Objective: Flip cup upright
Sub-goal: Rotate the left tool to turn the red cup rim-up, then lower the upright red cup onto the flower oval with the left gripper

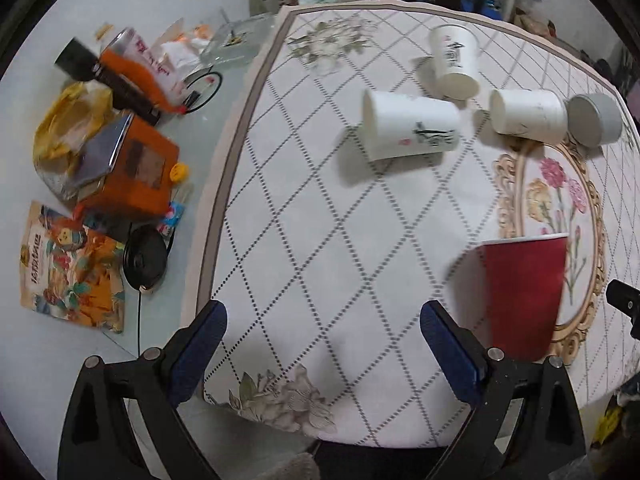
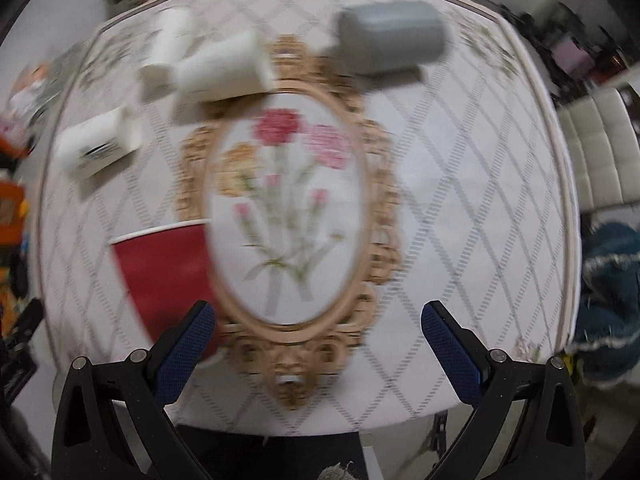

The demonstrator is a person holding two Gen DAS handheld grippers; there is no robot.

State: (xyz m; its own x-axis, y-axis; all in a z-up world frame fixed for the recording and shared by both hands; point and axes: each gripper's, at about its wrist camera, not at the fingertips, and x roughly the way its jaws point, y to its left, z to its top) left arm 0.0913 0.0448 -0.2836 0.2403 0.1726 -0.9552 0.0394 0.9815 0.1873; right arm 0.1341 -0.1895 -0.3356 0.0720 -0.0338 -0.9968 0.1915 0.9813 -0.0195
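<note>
Red cup upright near flower oval; white cups and grey cup tipped over beyond it; insides unseen. Left gripper and right gripper spread wide, holding nothing.

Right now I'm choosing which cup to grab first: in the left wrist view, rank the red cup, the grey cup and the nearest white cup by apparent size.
1. red cup, largest, though it stands closest to the camera, which inflates it.
2. nearest white cup, lying on its side.
3. grey cup, smallest, also farthest, so its true size is unsure.

We are looking down from both wrists, near the tablecloth; both views are sharing the red cup and floral oval.
</note>
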